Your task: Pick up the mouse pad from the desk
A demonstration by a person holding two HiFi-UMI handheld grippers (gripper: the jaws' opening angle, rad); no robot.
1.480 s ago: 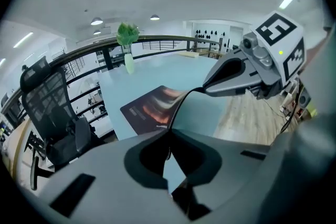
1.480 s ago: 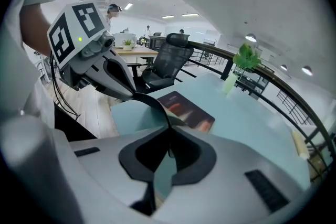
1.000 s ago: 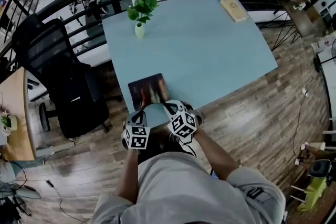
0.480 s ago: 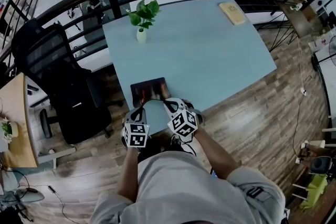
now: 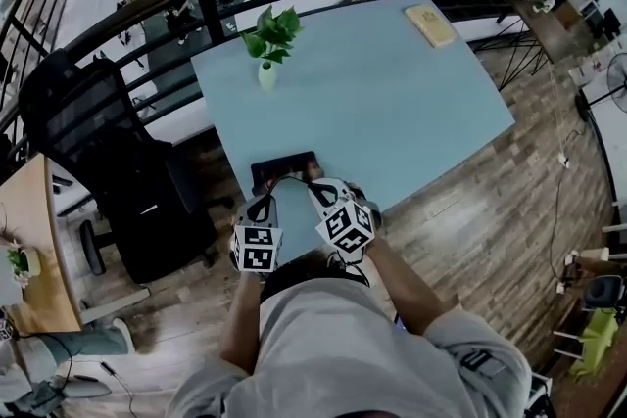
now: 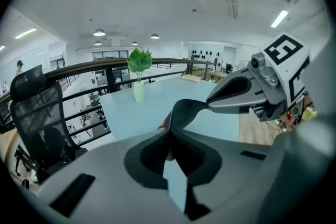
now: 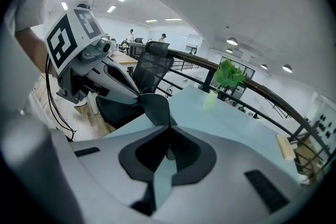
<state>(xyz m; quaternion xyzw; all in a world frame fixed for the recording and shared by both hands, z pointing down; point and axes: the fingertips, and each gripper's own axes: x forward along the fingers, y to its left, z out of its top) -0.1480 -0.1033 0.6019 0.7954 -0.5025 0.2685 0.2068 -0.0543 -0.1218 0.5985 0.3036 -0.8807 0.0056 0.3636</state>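
Mouse pad (image 5: 284,162) 6 o'clock edge rises off desk (image 5: 392,93) versus a second ago. Left gripper (image 6: 169,136) and right gripper (image 7: 169,134) both pinch tight on its near corners. Pickup looks nearly complete.

Grey shirt (image 5: 323,348), pale grey left gripper (image 5: 265,203) and right gripper (image 5: 315,192) with black inner pads, black-and-white marker cubes (image 5: 257,248)
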